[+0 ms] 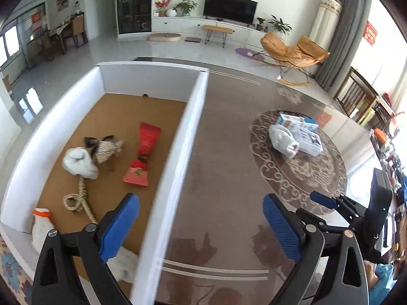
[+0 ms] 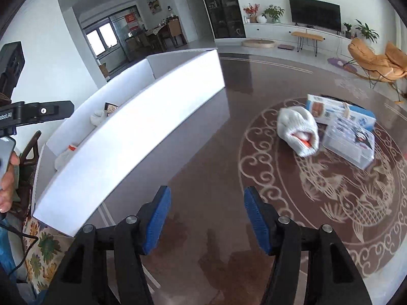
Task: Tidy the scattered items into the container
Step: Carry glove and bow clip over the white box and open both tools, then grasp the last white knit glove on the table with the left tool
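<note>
**Both grippers empty; box part-filled, three items left on the desk**

Left gripper [image 1: 201, 228]: jaws spread wide, nothing between the pads. It straddles the near right wall of the white container [image 1: 178, 167], one finger over the cardboard floor, the other over the desk [image 1: 229, 178].

Inside the container, left to right as the left wrist view shows it:
- white glove with an orange cuff [image 1: 42, 225] in the near left corner
- coiled rope [image 1: 78, 198] running up to a pale cloth bundle [image 1: 80, 162]
- small striped piece with a dark bow [image 1: 105, 146], touching the bundle
- red tube [image 1: 142, 155], lying apart toward the right wall
- a further white cloth [image 1: 124, 264] low down, partly hidden behind the left finger

Right gripper [image 2: 207, 219]: jaws parted, nothing held. It hangs over bare desk, between the container wall and the remaining items.

Left to do, on the round pattern of the desk, well apart from the container: a white glove [image 2: 299, 132], a blue-and-white carton [image 2: 356, 113] behind it, and a clear plastic case [image 2: 351, 143] just beside both. The three lie clustered, touching or nearly so.

Judgement: well past halfway. Five or six items in, three out. The glove lies nearest the right gripper and looks the likely next pick.
</note>
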